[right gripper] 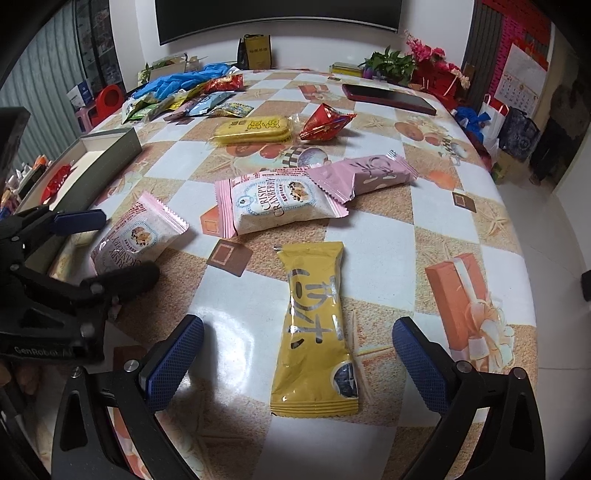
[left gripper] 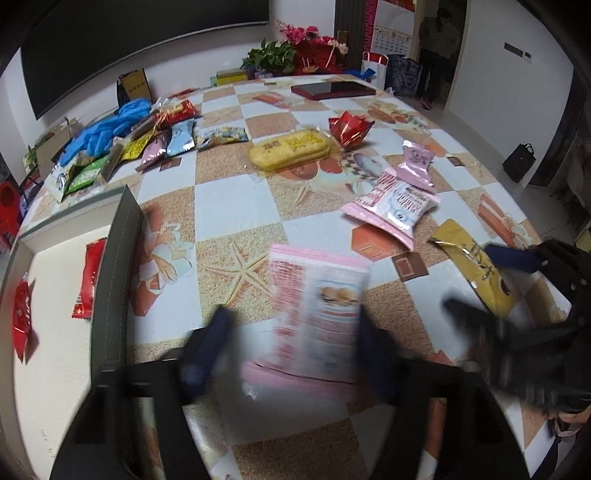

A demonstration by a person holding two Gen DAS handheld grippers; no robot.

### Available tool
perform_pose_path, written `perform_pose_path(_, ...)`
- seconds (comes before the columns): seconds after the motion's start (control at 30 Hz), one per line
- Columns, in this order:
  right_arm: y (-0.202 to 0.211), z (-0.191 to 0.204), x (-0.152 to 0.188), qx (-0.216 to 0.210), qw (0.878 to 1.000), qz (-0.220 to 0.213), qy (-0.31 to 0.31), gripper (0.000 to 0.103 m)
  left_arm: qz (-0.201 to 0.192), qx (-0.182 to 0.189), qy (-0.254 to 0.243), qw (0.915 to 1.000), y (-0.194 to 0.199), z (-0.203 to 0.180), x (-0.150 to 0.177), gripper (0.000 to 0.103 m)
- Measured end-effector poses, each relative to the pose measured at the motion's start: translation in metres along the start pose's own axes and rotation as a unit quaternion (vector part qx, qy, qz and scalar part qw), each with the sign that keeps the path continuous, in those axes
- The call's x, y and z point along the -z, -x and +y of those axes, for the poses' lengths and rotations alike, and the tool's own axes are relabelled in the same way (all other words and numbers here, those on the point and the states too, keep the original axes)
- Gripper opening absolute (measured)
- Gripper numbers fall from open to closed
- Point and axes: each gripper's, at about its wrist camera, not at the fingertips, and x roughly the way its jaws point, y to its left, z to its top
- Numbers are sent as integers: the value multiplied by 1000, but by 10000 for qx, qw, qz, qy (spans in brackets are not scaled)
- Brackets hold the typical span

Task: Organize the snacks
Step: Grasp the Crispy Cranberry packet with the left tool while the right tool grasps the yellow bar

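Between the spread right fingers [right gripper: 417, 365] lies the yellow snack bar [right gripper: 316, 328]; spread left fingers [left gripper: 218, 332] flank a pink packet [left gripper: 314, 314]; the box [left gripper: 114, 266] holds red packets [left gripper: 88, 277].

At twelve o'clock on your table [right gripper: 436, 229], with its checkered seaside-print cloth, a dark red-edged phone [right gripper: 388, 98] lies flat near the far edge. Past it at one o'clock stand a leafy green plant [right gripper: 389, 64] and pink flowers [right gripper: 424, 50], with a calendar [right gripper: 521, 86] on the wall beyond. At eleven o'clock you have blue gloves [right gripper: 177, 83] heaped by the far edge, and a dark screen [right gripper: 277, 14] fills the wall behind.
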Motion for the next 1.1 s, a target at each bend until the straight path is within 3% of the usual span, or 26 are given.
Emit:
perform_pose_path(0.03, 3, 2, -1, 21, 10000, -49, 10, 51, 25, 26, 13, 10000, 1, 0, -1, 41)
perform_pose_path(0.07, 9, 4, -4, 110, 9999, -102, -5, 20, 42, 68, 35, 10000, 1, 1, -1, 41)
perform_pose_path(0.13, 8, 5, -7, 160, 9998, 43, -98, 23, 23, 247, 75, 9997, 2, 3, 0, 40)
perform_pose_path(0.17, 7, 4, -8, -32, 9998, 34, -194, 23, 22, 269, 96, 9996, 3, 4, 2, 40)
perform_pose_path(0.37, 16, 4, 2, -253, 9986, -89, -455, 23, -86, 241, 316, 9992, 16, 2, 17, 40)
perform_pose_path(0.73, 47, 16, 8, -750, 9931, -478, -758, 23, -135, -222, 144, 9996, 42, -6, 28, 40)
perform_pose_path(1.1, 63, 53, -7, -1267, 9884, -594, -588, 23, -235, -620, 489, 9966, 78, 35, 32, 40)
